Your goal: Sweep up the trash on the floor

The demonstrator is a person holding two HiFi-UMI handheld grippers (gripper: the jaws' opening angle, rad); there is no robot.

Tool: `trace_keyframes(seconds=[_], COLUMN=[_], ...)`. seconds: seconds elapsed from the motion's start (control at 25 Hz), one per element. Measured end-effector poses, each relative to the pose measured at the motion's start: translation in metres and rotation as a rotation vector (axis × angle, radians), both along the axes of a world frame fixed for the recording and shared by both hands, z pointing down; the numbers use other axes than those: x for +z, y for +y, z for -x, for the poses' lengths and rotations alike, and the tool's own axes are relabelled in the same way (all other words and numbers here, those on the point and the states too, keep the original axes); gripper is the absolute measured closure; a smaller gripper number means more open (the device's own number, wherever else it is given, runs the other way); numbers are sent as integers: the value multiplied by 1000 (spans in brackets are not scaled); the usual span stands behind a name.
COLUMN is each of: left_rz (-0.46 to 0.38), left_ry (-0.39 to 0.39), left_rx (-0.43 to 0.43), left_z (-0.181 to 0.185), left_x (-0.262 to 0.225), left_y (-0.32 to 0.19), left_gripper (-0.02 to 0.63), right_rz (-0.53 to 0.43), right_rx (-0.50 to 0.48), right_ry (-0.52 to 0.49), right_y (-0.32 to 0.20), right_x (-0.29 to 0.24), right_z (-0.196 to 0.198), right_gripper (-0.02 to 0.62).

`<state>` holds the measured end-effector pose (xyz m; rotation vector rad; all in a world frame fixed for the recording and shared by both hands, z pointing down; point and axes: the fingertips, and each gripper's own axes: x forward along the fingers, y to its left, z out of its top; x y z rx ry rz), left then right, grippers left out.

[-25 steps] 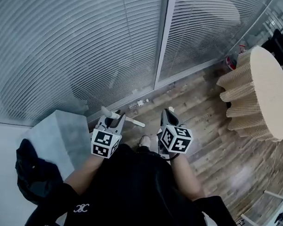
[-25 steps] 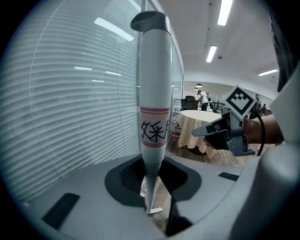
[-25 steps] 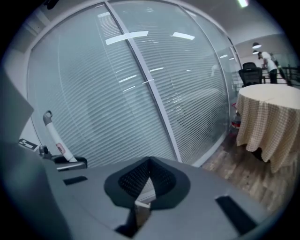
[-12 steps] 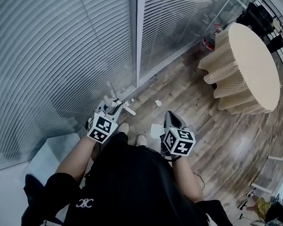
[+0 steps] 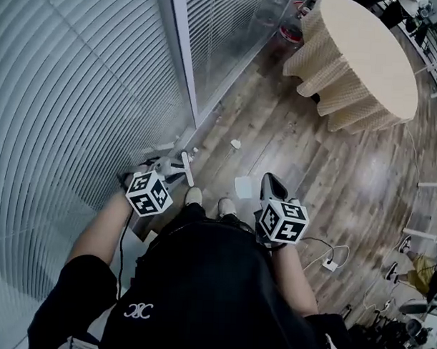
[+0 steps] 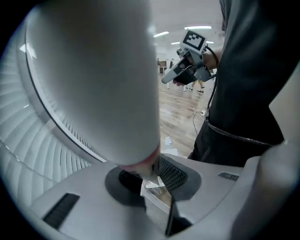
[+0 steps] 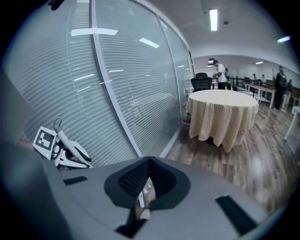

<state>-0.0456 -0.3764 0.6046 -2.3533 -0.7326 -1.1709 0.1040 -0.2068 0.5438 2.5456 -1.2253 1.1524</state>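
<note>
My left gripper (image 5: pixel 174 169) is shut on a white handle (image 5: pixel 187 168) close to the glass wall. That handle (image 6: pixel 93 84) fills the left gripper view, clamped between the jaws of the left gripper (image 6: pixel 147 180). My right gripper (image 5: pixel 272 185) hangs at the person's right side, shut with nothing in it; in its own view the right gripper (image 7: pixel 140 197) has its pads together. On the wooden floor lie a white paper sheet (image 5: pixel 244 187), a smaller white scrap (image 5: pixel 235 143) and tiny bits (image 5: pixel 195 149) by the wall's foot. What the handle ends in is hidden.
A glass wall with blinds (image 5: pixel 78 94) runs along the left. A round table with a checked cloth (image 5: pixel 366 54) stands at the far right, a red bin (image 5: pixel 295 30) beside it. A white power strip (image 5: pixel 330 264) and cable lie near the person's right. The person's shoes (image 5: pixel 194 196) are near the paper.
The person has turned along the glass wall; the grey block has left the view. The left gripper with the handle has shifted left toward the wall. The paper sheet now lies by the feet.
</note>
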Motion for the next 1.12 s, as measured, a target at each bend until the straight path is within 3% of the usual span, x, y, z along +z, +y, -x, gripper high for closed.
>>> trace_keyframes(seconds=[0.24,0.64,0.76,1.12], left_rz=[-3,-43,-75,-160], left_ry=[0,-40,-45,-92], left_rx=[47,48,103,377], left_z=[-10,-15,-14,-14], left_x=[2,4,-1,-2], left_y=[-16,-18,-5,43], left_gripper=[526,526,525,525], right_rz=[16,28,19,-23], right_rx=[120,125,165,206], right_ry=[-41,-9,-27,-36], right_y=[16,46,68,96], right_x=[13,6,9,8], right_z=[17,26,23,30], right_gripper=[581,581,581,581])
